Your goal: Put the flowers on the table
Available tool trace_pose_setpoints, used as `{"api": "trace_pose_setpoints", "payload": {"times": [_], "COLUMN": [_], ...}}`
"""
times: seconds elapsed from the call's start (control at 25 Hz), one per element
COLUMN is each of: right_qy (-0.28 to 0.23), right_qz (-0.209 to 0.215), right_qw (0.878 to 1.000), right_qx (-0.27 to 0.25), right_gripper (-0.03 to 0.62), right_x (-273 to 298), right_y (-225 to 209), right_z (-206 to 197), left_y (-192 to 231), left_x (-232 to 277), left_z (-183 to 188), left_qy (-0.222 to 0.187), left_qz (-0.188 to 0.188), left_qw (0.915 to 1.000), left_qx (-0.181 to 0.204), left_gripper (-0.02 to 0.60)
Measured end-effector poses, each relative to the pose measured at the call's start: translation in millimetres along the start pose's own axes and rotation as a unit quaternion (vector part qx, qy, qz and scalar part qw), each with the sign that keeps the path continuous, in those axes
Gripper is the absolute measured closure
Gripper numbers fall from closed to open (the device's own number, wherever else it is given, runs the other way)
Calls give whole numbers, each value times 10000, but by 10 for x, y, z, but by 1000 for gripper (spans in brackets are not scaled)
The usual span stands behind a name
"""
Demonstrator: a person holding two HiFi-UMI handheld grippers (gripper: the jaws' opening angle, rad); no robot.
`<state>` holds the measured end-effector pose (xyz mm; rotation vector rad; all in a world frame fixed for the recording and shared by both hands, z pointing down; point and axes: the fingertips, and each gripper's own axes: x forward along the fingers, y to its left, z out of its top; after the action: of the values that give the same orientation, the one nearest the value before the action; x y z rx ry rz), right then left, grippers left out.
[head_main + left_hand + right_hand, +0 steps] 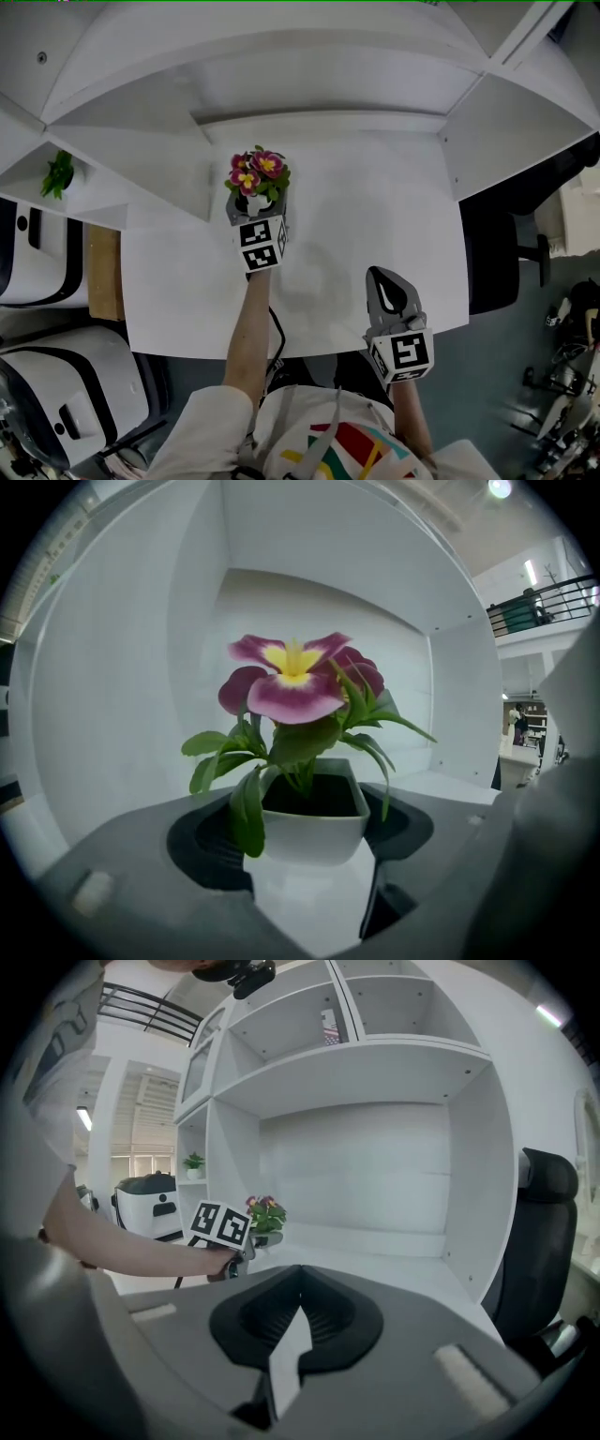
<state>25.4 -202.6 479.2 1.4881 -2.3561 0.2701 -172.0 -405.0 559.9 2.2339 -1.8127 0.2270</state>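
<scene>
White plastic forms the small square pot (314,832) that the left claw (256,208) grips, one jaw pressed to each side wall. Out of its dark soil rise the flowers (292,677), magenta petals with yellow centres above long green leaves. Pot and flowers are over the back-left part of the desk (375,206), close to its far edge and just beside the slanted left panel of the white shelving (281,56). Whether the base of the pot touches the desk cannot be told. The right claw (300,1279) is closed with nothing in it, its tips together. It hovers over the near edge of the desk toward the right corner, well apart from the pot. Beyond the right edge stands a black chair (492,253).
</scene>
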Motion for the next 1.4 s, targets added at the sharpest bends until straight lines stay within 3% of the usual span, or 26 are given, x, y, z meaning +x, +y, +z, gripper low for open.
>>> {"api": "trace_pose_setpoints", "payload": {"times": [0.56,1.16,1.4], "right_qy": [187,63,11], "right_qz": [-174,-301,-293], "right_qw": [9997,9993,9994], "right_qx": [64,207,209], "right_gripper": [594,594,594], "right_x": [65,74,52], "right_y": [-168,-207,-177], "right_z": [-131,-78,-46], "left_y": [103,-11,-30], "left_x": [650,722,691], "left_z": [-246,-408,-510], "left_qy": [400,676,885], "left_qz": [63,-137,-194], "left_qw": [9992,9967,9954], "left_qx": [-17,438,315], "left_gripper": [241,238,236]}}
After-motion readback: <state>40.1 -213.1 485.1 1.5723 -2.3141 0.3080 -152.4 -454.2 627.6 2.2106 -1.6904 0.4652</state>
